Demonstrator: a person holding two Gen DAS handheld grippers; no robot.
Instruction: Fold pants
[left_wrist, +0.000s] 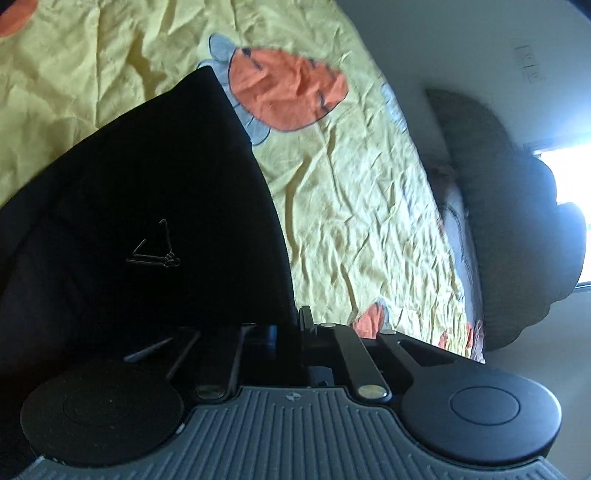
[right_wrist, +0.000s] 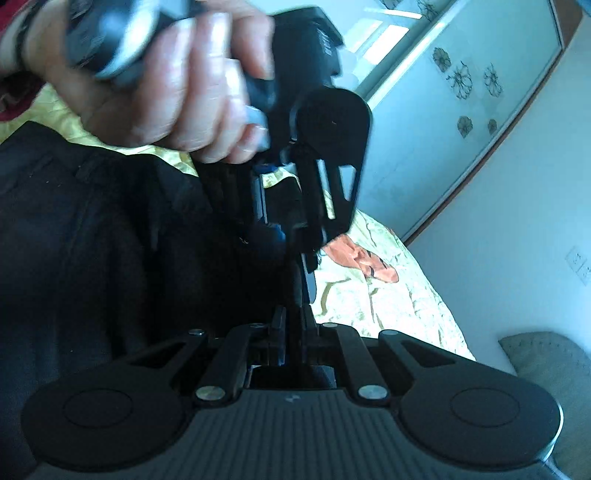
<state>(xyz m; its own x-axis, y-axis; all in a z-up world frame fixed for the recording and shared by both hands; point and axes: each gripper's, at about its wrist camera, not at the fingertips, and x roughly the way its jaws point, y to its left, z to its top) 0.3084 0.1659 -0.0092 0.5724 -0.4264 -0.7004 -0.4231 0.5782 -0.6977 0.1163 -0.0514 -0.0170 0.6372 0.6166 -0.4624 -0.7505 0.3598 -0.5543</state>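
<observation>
The black pants lie on a yellow bedsheet with orange carrot prints. In the left wrist view my left gripper is shut on the edge of the pants, and the dark cloth spreads up and to the left from its fingers. In the right wrist view my right gripper is shut on the pants, which hang dark on the left. The left gripper, held in a hand, meets it tip to tip just ahead.
A grey-green headboard or cushion stands past the bed's edge beside a white wall and a bright window. In the right wrist view a glass sliding door with flower decals stands beyond the bed, with a wall socket.
</observation>
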